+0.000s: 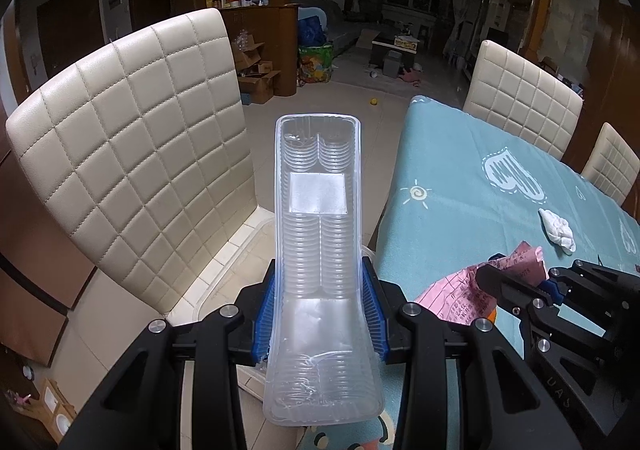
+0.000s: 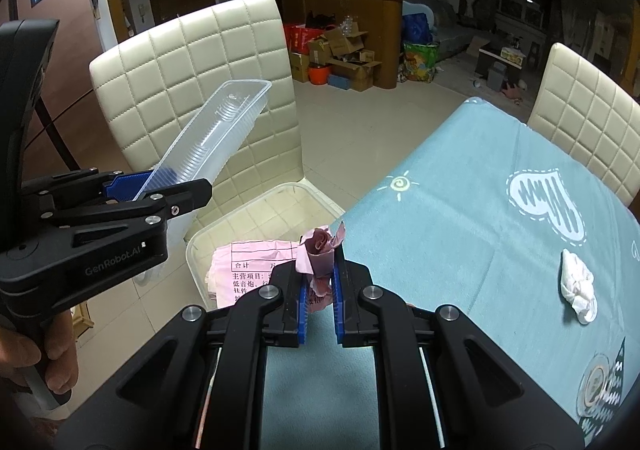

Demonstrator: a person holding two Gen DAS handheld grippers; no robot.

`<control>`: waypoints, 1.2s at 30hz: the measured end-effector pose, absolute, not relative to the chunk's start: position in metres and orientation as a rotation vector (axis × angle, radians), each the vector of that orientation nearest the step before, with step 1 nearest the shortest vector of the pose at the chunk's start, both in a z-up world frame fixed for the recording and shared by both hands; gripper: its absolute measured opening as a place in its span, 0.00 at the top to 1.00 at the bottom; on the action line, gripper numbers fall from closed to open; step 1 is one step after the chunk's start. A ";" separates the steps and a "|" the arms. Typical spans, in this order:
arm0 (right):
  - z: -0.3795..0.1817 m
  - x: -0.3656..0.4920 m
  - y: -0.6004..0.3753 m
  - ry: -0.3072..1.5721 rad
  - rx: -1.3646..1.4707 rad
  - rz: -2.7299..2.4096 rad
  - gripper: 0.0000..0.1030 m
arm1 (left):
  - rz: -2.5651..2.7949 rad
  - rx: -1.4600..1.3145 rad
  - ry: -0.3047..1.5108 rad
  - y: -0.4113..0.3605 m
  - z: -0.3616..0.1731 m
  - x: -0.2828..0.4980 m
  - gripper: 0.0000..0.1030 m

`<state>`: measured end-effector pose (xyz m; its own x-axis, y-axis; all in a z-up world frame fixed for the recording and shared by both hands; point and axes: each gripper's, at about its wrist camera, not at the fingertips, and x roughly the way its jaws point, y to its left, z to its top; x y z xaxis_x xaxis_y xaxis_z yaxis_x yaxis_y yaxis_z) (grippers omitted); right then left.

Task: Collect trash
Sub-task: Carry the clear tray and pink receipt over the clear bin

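My left gripper [image 1: 320, 314] is shut on a long clear plastic tray [image 1: 318, 218] and holds it in the air left of the table; the tray also shows in the right wrist view [image 2: 212, 142]. My right gripper [image 2: 319, 290] is shut on a crumpled pink paper [image 2: 318, 250], held at the table's left edge above a white plastic bin [image 2: 276, 194] on the floor. The pink paper also shows in the left wrist view [image 1: 464, 294]. A crumpled white tissue [image 2: 578, 286] lies on the blue tablecloth [image 2: 460, 234], to the right of my right gripper.
A cream quilted chair [image 2: 208, 90] stands behind the bin. Two more cream chairs [image 1: 520, 90] stand along the table's far side. Cardboard boxes [image 2: 344, 58] and bags sit on the floor farther back.
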<state>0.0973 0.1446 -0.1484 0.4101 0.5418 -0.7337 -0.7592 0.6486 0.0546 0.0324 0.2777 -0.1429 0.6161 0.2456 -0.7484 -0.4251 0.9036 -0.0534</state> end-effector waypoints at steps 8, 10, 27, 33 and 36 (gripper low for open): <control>-0.143 0.107 0.167 0.774 -0.336 0.860 0.89 | 0.431 -0.268 0.826 0.294 -0.147 0.029 0.62; -0.141 0.109 0.176 0.771 -0.336 0.867 0.89 | 0.440 -0.280 0.822 0.300 -0.147 0.028 0.62; -0.152 0.123 0.225 0.797 -0.374 0.902 0.88 | 0.483 -0.323 0.827 0.339 -0.165 0.030 0.62; -0.157 0.132 0.236 0.813 -0.374 0.918 0.88 | 0.509 -0.341 0.839 0.353 -0.174 0.030 0.62; -0.161 0.135 0.241 0.818 -0.383 0.926 0.88 | 0.513 -0.344 0.847 0.357 -0.179 0.034 0.62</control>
<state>0.1352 0.2411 -0.1613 0.3375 0.5528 -0.7619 -0.8245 0.5641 0.0440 0.0340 0.3569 -0.1787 0.5531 0.2907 -0.7807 -0.5567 0.8261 -0.0868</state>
